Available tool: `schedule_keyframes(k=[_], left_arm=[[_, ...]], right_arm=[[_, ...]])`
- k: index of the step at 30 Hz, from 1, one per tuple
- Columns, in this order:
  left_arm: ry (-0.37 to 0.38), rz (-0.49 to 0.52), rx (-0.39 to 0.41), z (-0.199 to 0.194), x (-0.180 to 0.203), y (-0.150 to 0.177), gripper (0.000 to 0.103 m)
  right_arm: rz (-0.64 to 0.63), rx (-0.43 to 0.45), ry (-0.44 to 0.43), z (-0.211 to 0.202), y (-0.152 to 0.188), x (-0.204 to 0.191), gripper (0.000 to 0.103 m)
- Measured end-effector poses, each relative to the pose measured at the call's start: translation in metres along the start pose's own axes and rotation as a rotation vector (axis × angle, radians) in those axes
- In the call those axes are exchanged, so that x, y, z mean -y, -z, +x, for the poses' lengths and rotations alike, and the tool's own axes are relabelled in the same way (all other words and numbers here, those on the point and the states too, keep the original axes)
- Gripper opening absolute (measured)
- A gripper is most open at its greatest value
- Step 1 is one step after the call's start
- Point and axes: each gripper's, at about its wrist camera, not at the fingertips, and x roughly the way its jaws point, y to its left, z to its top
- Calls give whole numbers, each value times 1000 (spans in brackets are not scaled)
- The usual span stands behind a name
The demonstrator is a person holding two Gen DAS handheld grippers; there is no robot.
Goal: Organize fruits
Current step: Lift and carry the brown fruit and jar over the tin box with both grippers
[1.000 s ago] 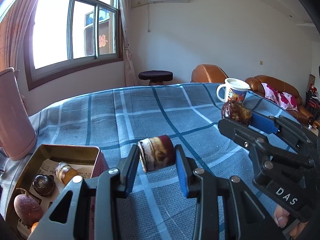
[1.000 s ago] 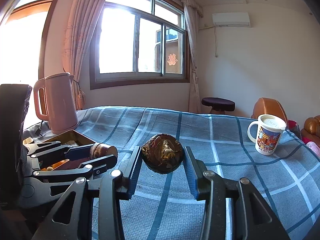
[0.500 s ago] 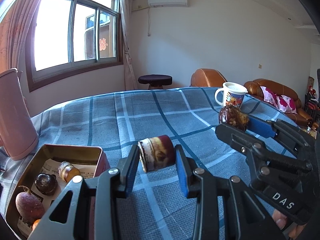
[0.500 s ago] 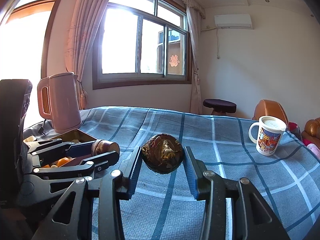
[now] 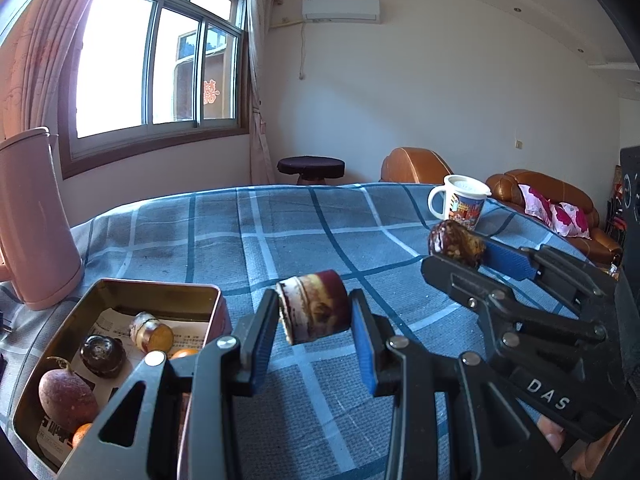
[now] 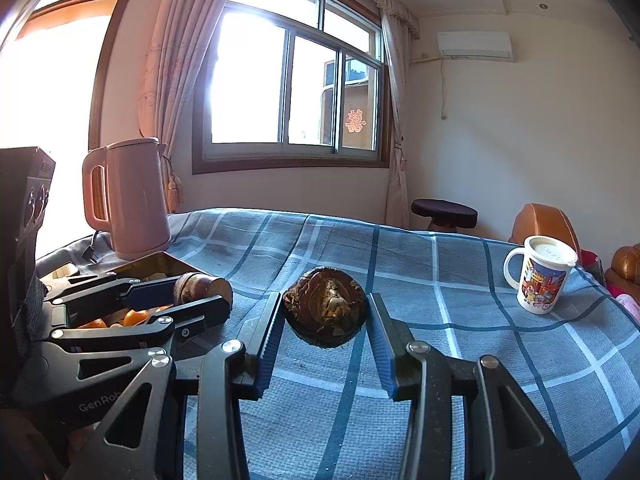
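Left wrist view: left gripper (image 5: 314, 322) clamps a cut purple fruit piece (image 5: 313, 306) above the checked tablecloth (image 5: 280, 240), beside the open tin (image 5: 120, 292) of fruits near the table's left edge. Right wrist view: right gripper (image 6: 325, 318) grips a dark round fruit (image 6: 325, 312); the mug (image 6: 540, 280) stands near the right edge.

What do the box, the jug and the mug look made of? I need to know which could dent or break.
The box looks like thin metal: glossy, gold-toned inner walls that reflect. The jug seems matte pink plastic, though coated metal is possible. The mug looks like glazed ceramic or hard plastic, glossy white with a printed picture; its lid looks plastic.
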Motion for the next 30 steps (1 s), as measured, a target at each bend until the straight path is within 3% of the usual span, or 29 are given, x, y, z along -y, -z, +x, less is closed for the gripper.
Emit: schedule_keyframes(k=[13, 30], left_arm=[[-14, -52, 18, -12, -20, 3, 38], [-88, -81, 57, -27, -48, 7, 38]], right_arm=[[-30, -4, -29, 3, -2, -19, 43], [-83, -4, -77, 11, -4, -48, 43]])
